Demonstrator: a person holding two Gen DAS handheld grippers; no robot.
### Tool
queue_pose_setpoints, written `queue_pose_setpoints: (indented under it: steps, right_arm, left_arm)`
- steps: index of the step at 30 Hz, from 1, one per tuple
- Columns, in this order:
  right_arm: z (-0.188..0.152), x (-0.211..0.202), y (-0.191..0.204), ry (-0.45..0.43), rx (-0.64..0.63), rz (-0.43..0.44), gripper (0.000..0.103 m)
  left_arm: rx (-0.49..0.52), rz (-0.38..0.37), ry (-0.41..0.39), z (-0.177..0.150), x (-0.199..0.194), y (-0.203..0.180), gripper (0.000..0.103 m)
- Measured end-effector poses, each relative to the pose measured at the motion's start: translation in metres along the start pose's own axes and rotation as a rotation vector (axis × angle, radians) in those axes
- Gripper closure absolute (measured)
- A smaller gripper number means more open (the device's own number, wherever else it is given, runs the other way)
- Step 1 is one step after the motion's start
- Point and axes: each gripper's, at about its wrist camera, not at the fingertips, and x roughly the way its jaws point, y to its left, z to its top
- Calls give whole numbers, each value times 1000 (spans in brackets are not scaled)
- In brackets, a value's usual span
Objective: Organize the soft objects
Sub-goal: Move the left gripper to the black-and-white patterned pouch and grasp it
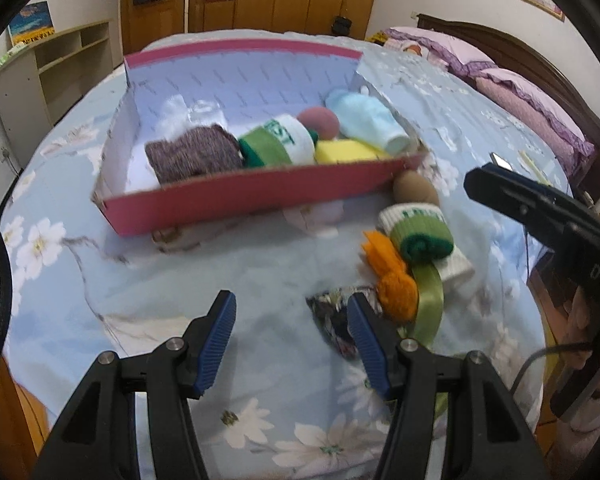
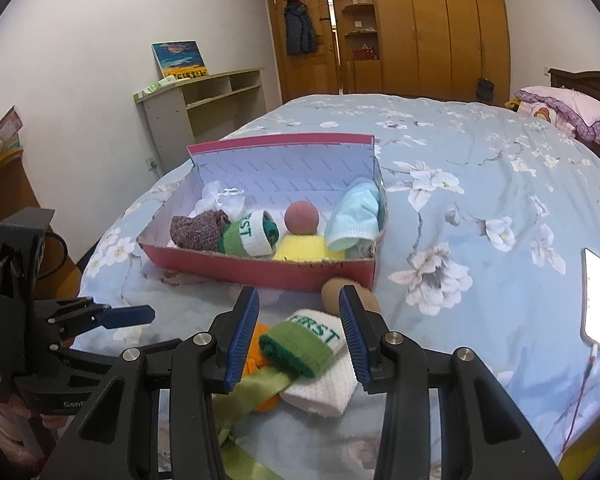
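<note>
A pink cardboard box [image 1: 236,196] [image 2: 260,272] lies on the bed and holds a purple knit roll [image 1: 194,154], a green-white sock roll [image 1: 278,142], a red ball [image 1: 319,122], a yellow sponge [image 1: 346,150] and a light blue sock [image 1: 364,118]. Outside it lie a second green-white sock roll [image 1: 422,232] [image 2: 312,344], an orange yarn piece [image 1: 392,280], a green ribbon [image 1: 430,300], a brown ball [image 1: 414,188] and a dark floral pouch [image 1: 332,320]. My left gripper [image 1: 290,344] is open and empty over the bedspread. My right gripper [image 2: 298,336] is open around the loose sock roll.
A phone [image 2: 596,300] with a lit screen and cable lies on the bed at right. Pink pillows [image 1: 520,92] and a headboard are at the far right. A shelf unit [image 2: 204,104] and wardrobe stand beyond the bed.
</note>
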Motion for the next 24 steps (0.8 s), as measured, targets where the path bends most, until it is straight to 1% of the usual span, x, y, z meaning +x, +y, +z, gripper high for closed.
queue_pose_setpoints:
  steps: [9,12,20,24]
  right_arm:
    - [-12,-6,-3,3,16,2,60]
    - [-16,-6,-4,9,19,4,60]
    - [-25,-9,-2,19,20,15,60]
    - [-31,-12,-1,27,16,21,60]
  left_arm:
    - [11,-37,17,-14,-4,-3,42]
    - [28,-45,13,-16,-6,-6,42]
    - [43,-41,39,-13,12,-15,42]
    - [19,-68,39,-11,20,-13,43]
